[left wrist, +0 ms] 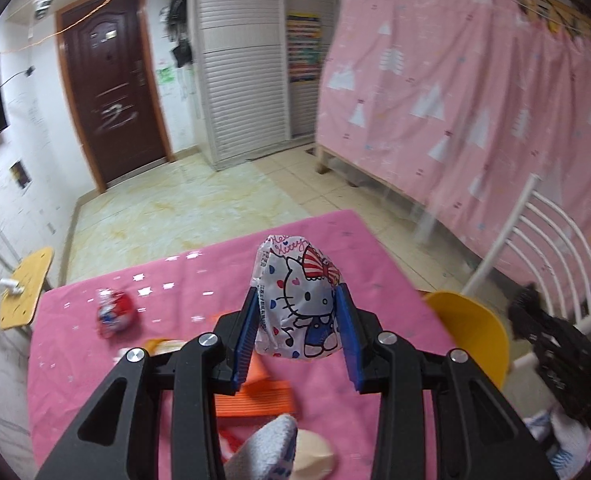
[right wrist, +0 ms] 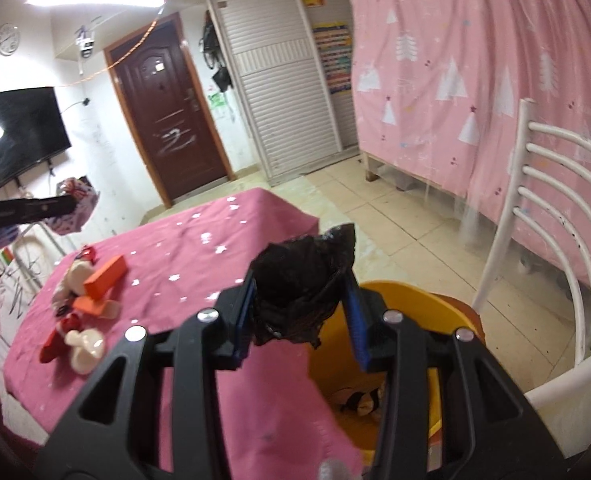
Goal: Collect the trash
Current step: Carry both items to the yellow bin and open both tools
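Left gripper (left wrist: pixel 297 322) pinched a white cartoon-cat wrapper (left wrist: pixel 297 304) above the pink table cloth (left wrist: pixel 175 280) | right gripper (right wrist: pixel 299 308) pinched a black crumpled bag (right wrist: pixel 303 280) over the near table corner | yellow bin (right wrist: pixel 395 304) sat just right of table | red wrapper (left wrist: pixel 115 314) lay far left on cloth | white chair (right wrist: pixel 555 220) stood farther right

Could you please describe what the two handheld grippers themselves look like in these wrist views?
The left gripper and right gripper match: black angular linkage arms with cut-out openings, round silver pivot bolts, and flat ribbed blue pads inside each finger. No cables show.
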